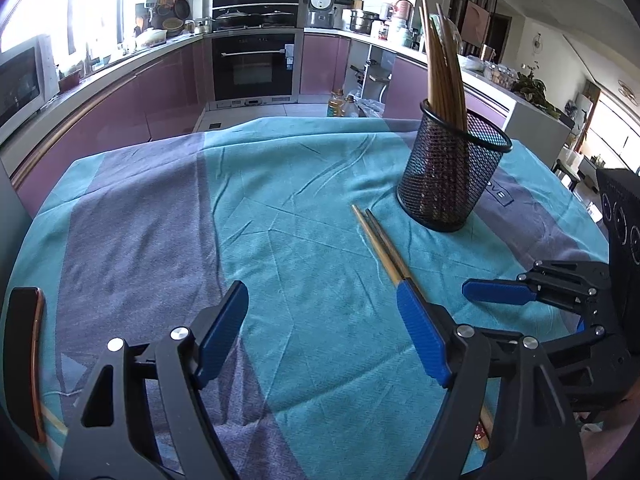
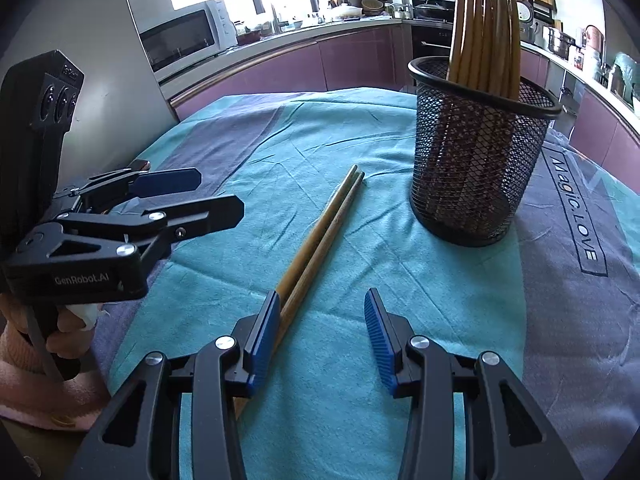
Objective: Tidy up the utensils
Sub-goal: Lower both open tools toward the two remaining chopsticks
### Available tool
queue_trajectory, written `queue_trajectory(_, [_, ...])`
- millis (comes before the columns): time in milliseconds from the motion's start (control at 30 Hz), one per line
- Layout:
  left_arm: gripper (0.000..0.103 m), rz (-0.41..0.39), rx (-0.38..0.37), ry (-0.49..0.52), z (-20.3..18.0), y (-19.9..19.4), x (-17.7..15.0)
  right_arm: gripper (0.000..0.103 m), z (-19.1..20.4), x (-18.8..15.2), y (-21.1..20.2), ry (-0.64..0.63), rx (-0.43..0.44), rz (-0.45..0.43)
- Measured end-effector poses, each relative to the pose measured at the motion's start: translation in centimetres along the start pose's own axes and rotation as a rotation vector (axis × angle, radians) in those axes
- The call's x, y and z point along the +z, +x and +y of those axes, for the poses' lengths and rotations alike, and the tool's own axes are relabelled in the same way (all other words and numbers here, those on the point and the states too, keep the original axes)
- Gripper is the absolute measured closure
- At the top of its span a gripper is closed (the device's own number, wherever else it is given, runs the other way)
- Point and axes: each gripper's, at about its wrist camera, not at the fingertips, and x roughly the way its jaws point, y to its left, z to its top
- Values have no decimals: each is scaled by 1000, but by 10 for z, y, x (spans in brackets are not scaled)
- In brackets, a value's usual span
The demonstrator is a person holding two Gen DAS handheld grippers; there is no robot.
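Note:
A pair of wooden chopsticks (image 2: 320, 236) lies side by side on the teal and grey cloth (image 2: 360, 280), pointing toward a black mesh cup (image 2: 476, 168). Several more chopsticks (image 2: 486, 32) stand in that cup. My right gripper (image 2: 322, 340) is open just above the cloth. The pair runs under its left finger, and nothing is between the pads. My left gripper (image 1: 324, 336) is open wide over bare cloth, and the same chopsticks (image 1: 380, 244) pass under its right finger. The mesh cup (image 1: 452, 168) stands beyond them. From the right wrist, the left gripper (image 2: 219, 192) sits at the left.
A dark phone (image 1: 28, 360) lies on the cloth at the left edge. A hand in a pink sleeve (image 2: 24, 364) holds the left gripper. Purple kitchen cabinets (image 1: 160, 80), an oven (image 1: 254, 64) and a microwave (image 2: 184, 40) stand beyond the table's far edge.

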Motion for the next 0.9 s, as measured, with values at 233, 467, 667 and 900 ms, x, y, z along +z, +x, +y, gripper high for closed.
queue_trajectory(233, [30,32,-16,39,-10,9,-2,62,-8,-1,-2,10,-25,13])
queue_trajectory(467, [32,61,-38,101,-28,19,-2,62,-16,-3,-5,40,-13,1])
queue_trajectory(667, [38,110,-28,138,-41,33,-4,62,-24,-3,-9,64,-6,-7])
queue_trajectory(900, [39,136,-12,157,-44,43,-5,62,-23,2,-8,64,0,-14])
